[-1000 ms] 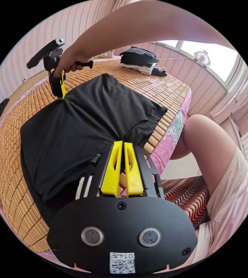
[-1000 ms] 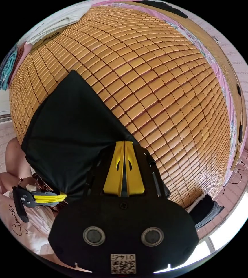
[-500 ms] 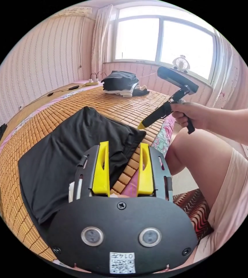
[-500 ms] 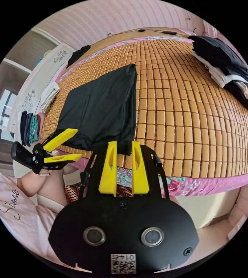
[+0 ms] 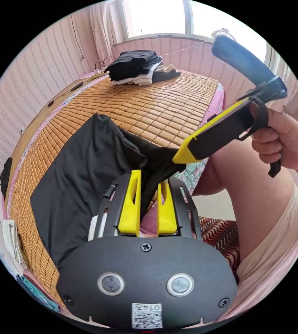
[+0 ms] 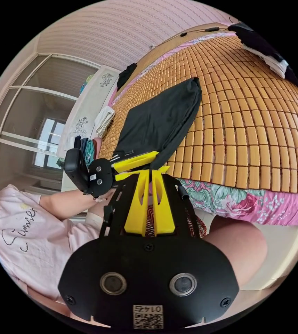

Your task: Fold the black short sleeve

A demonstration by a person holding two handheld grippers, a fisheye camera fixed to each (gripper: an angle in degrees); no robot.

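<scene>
The black short-sleeve shirt (image 5: pixel 86 174) lies partly folded on a bamboo mat (image 5: pixel 162 101), reaching the bed's near edge. One corner of it is lifted off the mat. My right gripper (image 5: pixel 178 159) comes in from the right, shut on that corner. In its own view the right gripper (image 6: pixel 151 173) pinches the black shirt (image 6: pixel 159 114) at the jaw tips. My left gripper (image 5: pixel 149 177) sits just under the raised corner, jaws a narrow gap apart with the hanging cloth between them. In the right gripper view the left gripper (image 6: pixel 161 161) shows beside the same corner.
A pile of dark and white clothes (image 5: pixel 135 66) sits at the mat's far end by the window. Folded cloths (image 6: pixel 103 118) lie at the other end. A pink floral sheet (image 6: pixel 242 205) hangs over the bed edge, beside the person's leg (image 5: pixel 246 195).
Both grippers let go of the shirt and opened. The right one has since shut on the near corner and lifted it. The left jaws have narrowed around the hanging cloth.
</scene>
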